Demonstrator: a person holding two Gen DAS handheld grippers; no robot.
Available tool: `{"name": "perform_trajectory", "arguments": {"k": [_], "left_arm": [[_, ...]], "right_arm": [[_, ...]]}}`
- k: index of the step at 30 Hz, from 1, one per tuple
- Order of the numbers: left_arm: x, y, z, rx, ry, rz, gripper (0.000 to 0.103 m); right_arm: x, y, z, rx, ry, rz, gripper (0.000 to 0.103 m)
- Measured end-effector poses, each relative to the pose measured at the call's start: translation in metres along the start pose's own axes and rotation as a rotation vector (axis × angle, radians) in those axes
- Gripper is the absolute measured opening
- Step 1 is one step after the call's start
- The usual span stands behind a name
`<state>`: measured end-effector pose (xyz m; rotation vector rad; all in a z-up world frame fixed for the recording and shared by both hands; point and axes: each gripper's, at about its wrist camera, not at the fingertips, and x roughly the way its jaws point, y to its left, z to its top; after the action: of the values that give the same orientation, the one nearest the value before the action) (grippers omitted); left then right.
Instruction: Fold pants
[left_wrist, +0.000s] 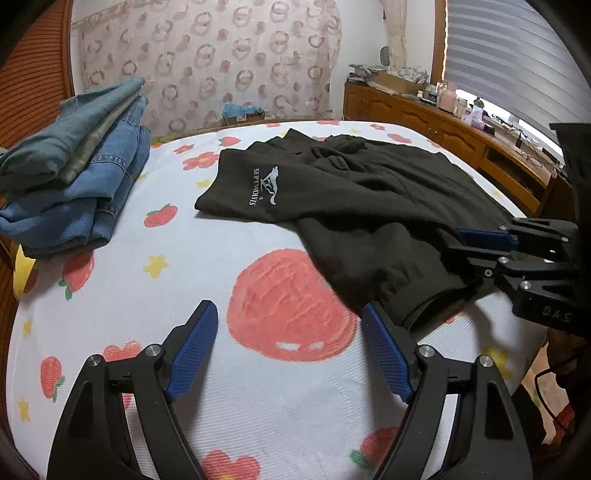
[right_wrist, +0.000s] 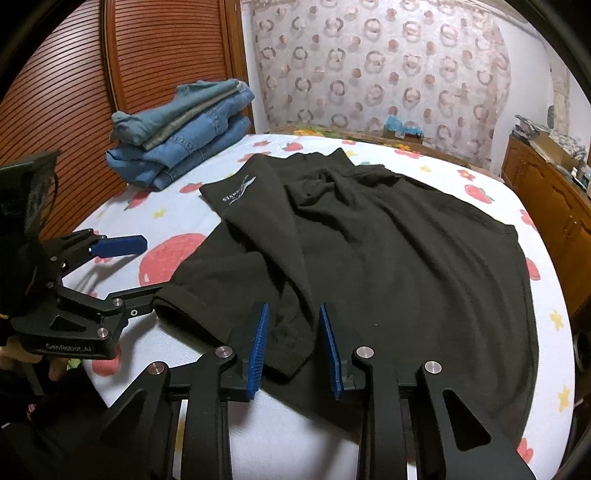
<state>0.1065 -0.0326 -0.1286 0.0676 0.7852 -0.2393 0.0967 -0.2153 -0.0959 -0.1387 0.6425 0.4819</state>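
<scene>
The black pants (right_wrist: 369, 258) lie spread and rumpled on the bed (right_wrist: 424, 162), their long axis running from the near edge, where the leg cuffs lie, away toward the curtained wall. The end bearing a white logo (left_wrist: 264, 184) points to the far left, and a fold of cloth bunches along the middle. One cuff (right_wrist: 177, 299) reaches toward the near left; the broad dark panel spreads right, almost to the bed's right edge.

The right gripper (right_wrist: 293, 347) sits low at the near hem with its jaws parted, a flap of the black cloth lying between the blue pads (right_wrist: 258, 343); whether they touch it I cannot tell. The left gripper (left_wrist: 288, 350) is released, jaws wide apart over bare patterned sheet, just beside the cuff (left_wrist: 413, 299).

To the left of the pants the sheet lies open up to a stack of folded jeans (left_wrist: 74, 184) at the far left corner, well apart. A wooden cabinet (left_wrist: 443, 129) lines the bed's right side.
</scene>
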Motion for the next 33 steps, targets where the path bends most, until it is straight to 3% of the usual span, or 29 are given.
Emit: {"name": "perform_trajectory", "arguments": {"k": [5, 9, 11, 15, 23, 33], "left_arm": [[-0.003, 0.003, -0.001, -0.010, -0.013, -0.018, 0.082], [-0.003, 0.004, 0.001, -0.019, -0.008, -0.025, 0.082], [-0.004, 0.006, 0.003, -0.038, 0.000, -0.036, 0.081], [-0.010, 0.008, 0.007, -0.075, -0.011, -0.067, 0.081], [-0.019, -0.011, 0.023, -0.050, -0.054, -0.089, 0.081], [-0.025, -0.033, 0.045, -0.019, -0.087, -0.114, 0.081]], "right_arm": [[0.006, -0.002, 0.001, 0.005, 0.005, -0.006, 0.027], [0.009, 0.006, 0.007, -0.003, -0.002, 0.016, 0.005], [0.007, 0.013, 0.010, -0.018, -0.014, 0.015, 0.004], [-0.006, 0.011, 0.014, -0.003, -0.067, 0.017, 0.003], [-0.055, -0.003, 0.017, 0.010, -0.187, -0.035, 0.002], [-0.090, -0.013, -0.002, 0.033, -0.226, -0.093, 0.002]]}}
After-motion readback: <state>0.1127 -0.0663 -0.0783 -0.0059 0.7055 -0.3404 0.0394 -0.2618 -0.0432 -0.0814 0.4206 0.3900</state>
